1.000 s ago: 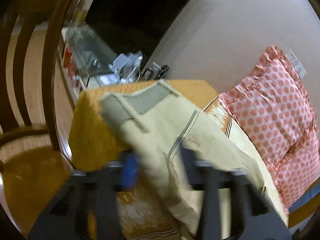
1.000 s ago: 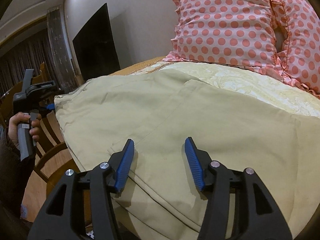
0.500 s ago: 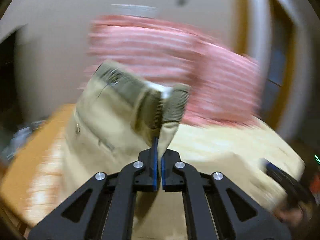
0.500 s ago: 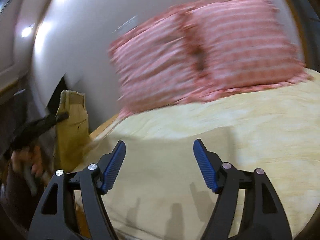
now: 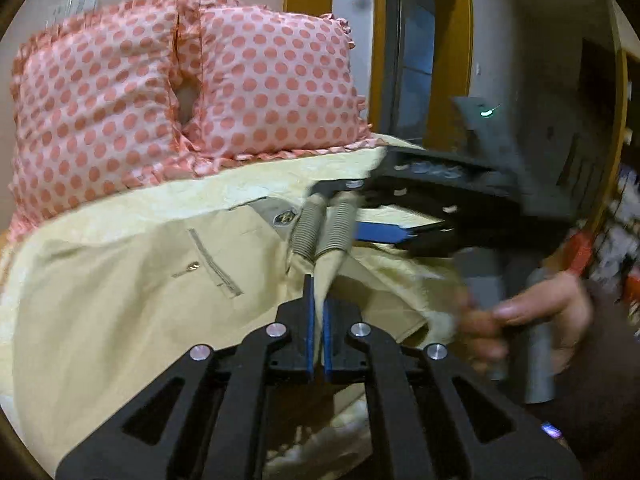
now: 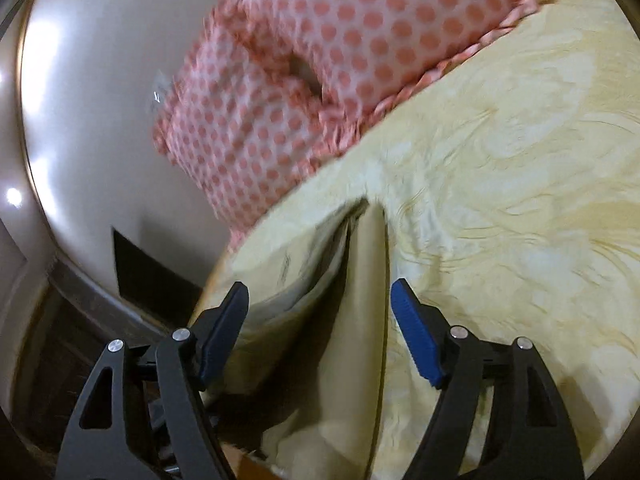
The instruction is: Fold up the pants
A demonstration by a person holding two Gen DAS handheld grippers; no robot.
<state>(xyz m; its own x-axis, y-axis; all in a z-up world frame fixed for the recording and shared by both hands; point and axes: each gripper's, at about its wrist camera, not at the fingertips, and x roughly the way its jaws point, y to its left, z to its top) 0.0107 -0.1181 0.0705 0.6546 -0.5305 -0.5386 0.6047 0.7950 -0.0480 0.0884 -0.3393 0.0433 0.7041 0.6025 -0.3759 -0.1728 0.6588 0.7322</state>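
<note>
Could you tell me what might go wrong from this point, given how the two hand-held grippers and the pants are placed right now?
1. The left hand-held gripper pinches only a thin edge of the pants near the ribbed waistband, so the cloth could slip out.
2. The right hand-held gripper is open astride a raised fold; shutting now might catch the yellow bedspread as well.
3. The two grippers sit very close, so they could bump.

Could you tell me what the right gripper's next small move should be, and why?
Probably close the right gripper on the pants. Its jaws stand open with a raised fold of the fabric between them, while the left gripper is already shut on the waistband edge, so a second hold seems needed before folding over the bedspread.
</note>
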